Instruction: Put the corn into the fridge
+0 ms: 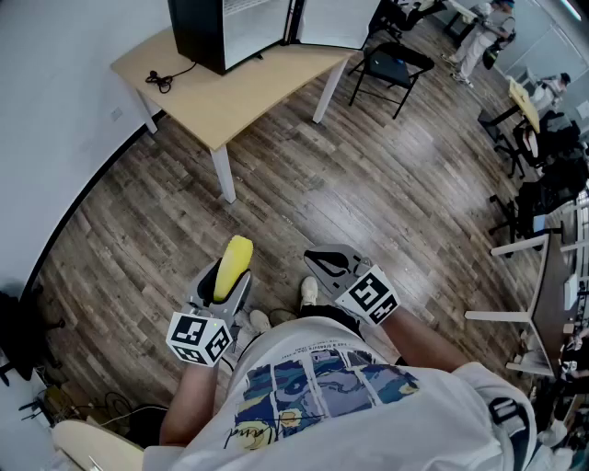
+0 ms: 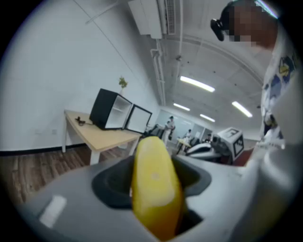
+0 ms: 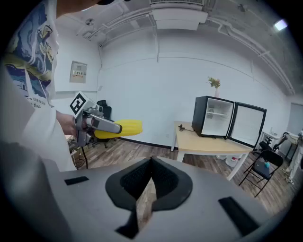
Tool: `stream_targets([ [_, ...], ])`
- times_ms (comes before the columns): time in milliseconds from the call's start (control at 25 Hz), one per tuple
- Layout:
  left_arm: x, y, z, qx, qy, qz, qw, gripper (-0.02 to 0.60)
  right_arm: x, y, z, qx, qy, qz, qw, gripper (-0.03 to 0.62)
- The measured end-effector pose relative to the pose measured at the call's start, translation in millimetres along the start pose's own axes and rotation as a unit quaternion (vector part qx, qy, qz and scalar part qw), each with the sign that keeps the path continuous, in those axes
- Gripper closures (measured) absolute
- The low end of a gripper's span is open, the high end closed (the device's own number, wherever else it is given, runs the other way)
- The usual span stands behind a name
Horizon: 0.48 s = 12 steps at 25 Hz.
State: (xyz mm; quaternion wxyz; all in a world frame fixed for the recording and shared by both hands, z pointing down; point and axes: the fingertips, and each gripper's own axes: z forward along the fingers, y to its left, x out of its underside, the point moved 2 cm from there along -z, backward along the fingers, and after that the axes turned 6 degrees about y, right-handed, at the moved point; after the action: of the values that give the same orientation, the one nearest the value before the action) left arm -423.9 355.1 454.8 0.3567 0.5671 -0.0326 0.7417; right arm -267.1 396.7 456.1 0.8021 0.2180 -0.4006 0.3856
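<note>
A yellow corn cob sticks out forward from my left gripper, whose jaws are shut on it. In the left gripper view the corn fills the space between the jaws. The right gripper view shows the same corn from the side. My right gripper hangs beside it, shut, with nothing held; its tips meet. The black mini fridge stands on a wooden table across the room with its door swung open. Its white inside shows.
Wood-plank floor lies between me and the table. A black cable rests on the tabletop left of the fridge. A folding chair stands right of the table. Desks and people sit at the far right.
</note>
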Motion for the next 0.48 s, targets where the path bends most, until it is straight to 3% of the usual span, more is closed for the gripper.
stream_targets([
  [480, -19.7, -51.2, 82.4, -0.02, 0.018, 0.004, 0.9996, 0.331, 35.3, -87.4, -52.9, 0.011, -0.033, 0.022, 0.999, 0.583],
])
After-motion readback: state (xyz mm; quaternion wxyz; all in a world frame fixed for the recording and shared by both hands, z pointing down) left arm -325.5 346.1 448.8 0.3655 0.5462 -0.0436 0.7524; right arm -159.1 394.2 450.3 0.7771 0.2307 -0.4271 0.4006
